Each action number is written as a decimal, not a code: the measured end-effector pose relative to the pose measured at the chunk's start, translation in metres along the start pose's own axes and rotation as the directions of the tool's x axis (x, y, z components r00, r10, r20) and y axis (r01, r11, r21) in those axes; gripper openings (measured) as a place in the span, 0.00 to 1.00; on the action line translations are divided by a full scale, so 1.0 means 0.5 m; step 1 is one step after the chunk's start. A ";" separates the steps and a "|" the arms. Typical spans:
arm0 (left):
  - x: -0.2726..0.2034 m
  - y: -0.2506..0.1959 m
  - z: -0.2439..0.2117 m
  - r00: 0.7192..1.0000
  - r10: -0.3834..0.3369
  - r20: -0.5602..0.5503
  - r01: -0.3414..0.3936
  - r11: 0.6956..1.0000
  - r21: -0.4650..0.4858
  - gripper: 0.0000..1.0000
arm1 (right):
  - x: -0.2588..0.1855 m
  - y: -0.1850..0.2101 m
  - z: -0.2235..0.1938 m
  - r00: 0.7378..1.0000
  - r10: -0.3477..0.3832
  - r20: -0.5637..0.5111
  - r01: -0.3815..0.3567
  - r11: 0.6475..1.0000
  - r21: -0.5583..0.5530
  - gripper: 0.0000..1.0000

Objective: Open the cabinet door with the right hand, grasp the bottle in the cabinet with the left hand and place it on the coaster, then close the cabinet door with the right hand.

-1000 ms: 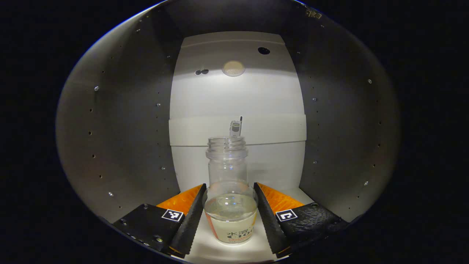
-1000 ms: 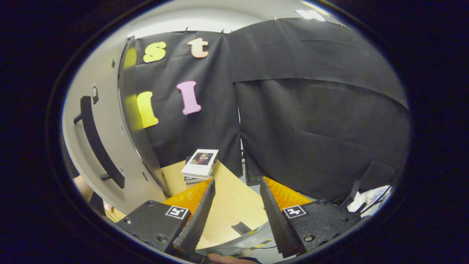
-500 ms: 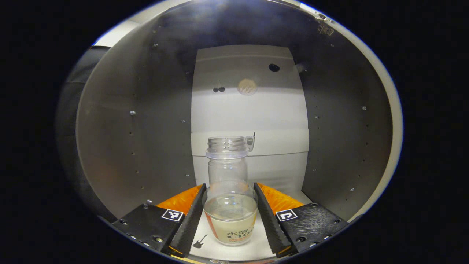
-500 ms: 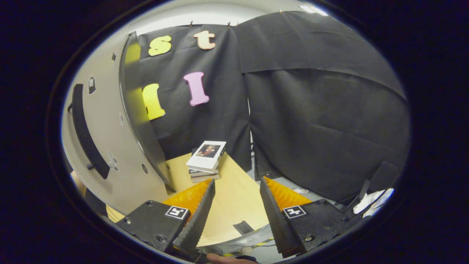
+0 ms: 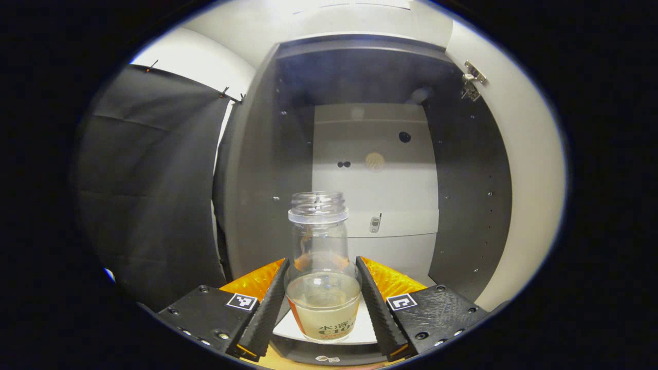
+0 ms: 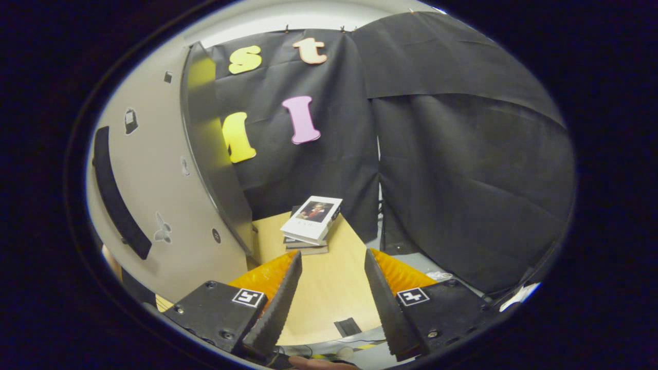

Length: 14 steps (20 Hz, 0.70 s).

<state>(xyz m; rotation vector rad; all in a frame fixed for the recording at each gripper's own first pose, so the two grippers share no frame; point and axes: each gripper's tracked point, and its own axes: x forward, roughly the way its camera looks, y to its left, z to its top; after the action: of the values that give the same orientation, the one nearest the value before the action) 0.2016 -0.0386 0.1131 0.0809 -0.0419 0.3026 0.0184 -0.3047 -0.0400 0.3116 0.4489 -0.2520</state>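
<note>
Bottle point(image 5: 323, 277), uncapped and partly filled with pale liquid, sits upright pinched between both fingers of the left claw point(image 5: 323, 300), in front of the open cabinet point(image 5: 370, 154). Right claw point(image 6: 329, 293) is spread with nothing between its fingers, above the counter point(image 6: 329, 293), beside the open cabinet door point(image 6: 154, 195).

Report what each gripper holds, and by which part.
Left gripper clamps the bottle by its lower body, both fingers pressing. Right gripper is open, holding nothing.
</note>
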 end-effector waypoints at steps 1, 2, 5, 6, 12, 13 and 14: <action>-0.031 0.010 0.016 1.000 0.007 0.000 -0.007 1.000 0.002 0.87 | 0.007 0.006 -0.005 1.000 0.017 -0.005 -0.017 1.000 -0.010 0.80; -0.054 0.018 0.029 1.000 0.018 -0.001 -0.018 1.000 0.003 0.87 | 0.012 0.016 -0.008 0.999 0.038 -0.011 -0.038 0.999 -0.016 0.80; -0.068 0.043 0.015 0.999 0.054 -0.004 -0.054 0.999 0.002 0.87 | 0.024 0.036 -0.022 0.997 0.074 -0.027 -0.075 0.996 -0.052 0.80; -0.083 0.057 0.008 0.998 0.067 -0.008 -0.067 0.998 -0.001 0.87 | 0.028 0.039 -0.026 0.996 0.079 -0.030 -0.081 0.995 -0.066 0.80; -0.173 0.150 -0.078 0.986 0.151 -0.069 -0.152 0.988 0.002 0.76 | 0.079 0.081 -0.045 0.990 0.131 -0.058 -0.135 0.988 -0.076 0.80; -0.188 0.160 -0.089 0.984 0.167 -0.069 -0.167 0.986 0.005 0.77 | 0.096 0.081 -0.053 0.989 0.128 -0.068 -0.131 0.990 -0.045 0.80; -0.201 0.174 -0.100 0.981 0.183 -0.067 -0.183 0.983 0.008 0.76 | 0.112 0.075 -0.055 0.991 0.114 -0.076 -0.115 0.993 -0.009 0.80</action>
<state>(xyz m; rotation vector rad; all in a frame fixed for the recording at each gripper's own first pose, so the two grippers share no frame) 0.0814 0.0186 0.0643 0.0692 0.0182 0.4892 0.0680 -0.2700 -0.0802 0.3334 0.5056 -0.1252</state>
